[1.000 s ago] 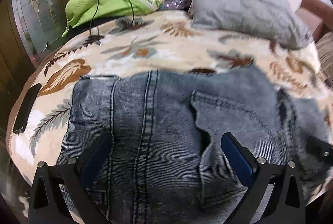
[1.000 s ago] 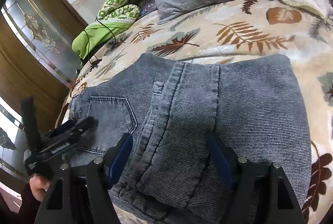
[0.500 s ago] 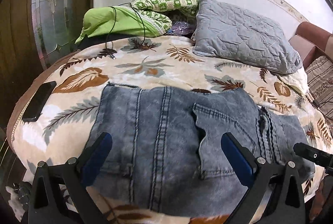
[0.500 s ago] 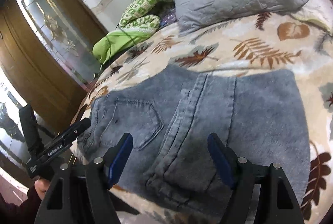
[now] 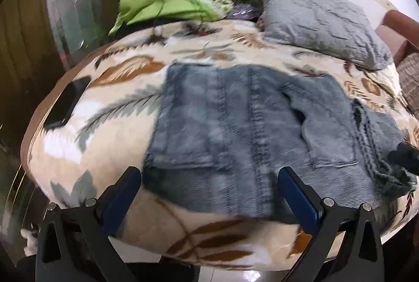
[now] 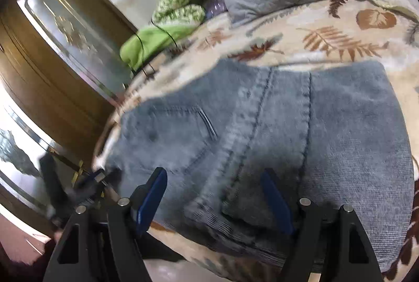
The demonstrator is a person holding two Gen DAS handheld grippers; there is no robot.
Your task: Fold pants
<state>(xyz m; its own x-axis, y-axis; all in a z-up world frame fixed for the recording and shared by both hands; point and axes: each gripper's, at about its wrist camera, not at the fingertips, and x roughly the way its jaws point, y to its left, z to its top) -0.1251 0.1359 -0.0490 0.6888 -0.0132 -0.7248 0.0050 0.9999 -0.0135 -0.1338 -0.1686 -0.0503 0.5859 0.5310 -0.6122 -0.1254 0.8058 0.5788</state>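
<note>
The grey-blue denim pants (image 5: 248, 130) lie folded into a compact rectangle on the leaf-patterned bed cover (image 5: 125, 72), back pocket up; they also show in the right wrist view (image 6: 301, 130). My left gripper (image 5: 209, 190) is open and empty, hovering off the near bed edge in front of the pants. My right gripper (image 6: 214, 198) is open and empty at the pants' near edge. The left gripper shows blurred at the lower left of the right wrist view (image 6: 89, 182). Part of the right gripper shows at the right edge of the left wrist view (image 5: 403, 156).
A grey pillow (image 5: 322, 22) and green bedding (image 5: 167, 4) lie at the head of the bed. A black phone (image 5: 68, 103) lies near the bed's left edge. A wooden door with a glass panel (image 6: 60, 51) stands at the left. A sofa arm (image 5: 400, 27) is at the right.
Both grippers have pulled back from the pants toward the near bed edge, staying open. The pants lie still, folded on the bed.
</note>
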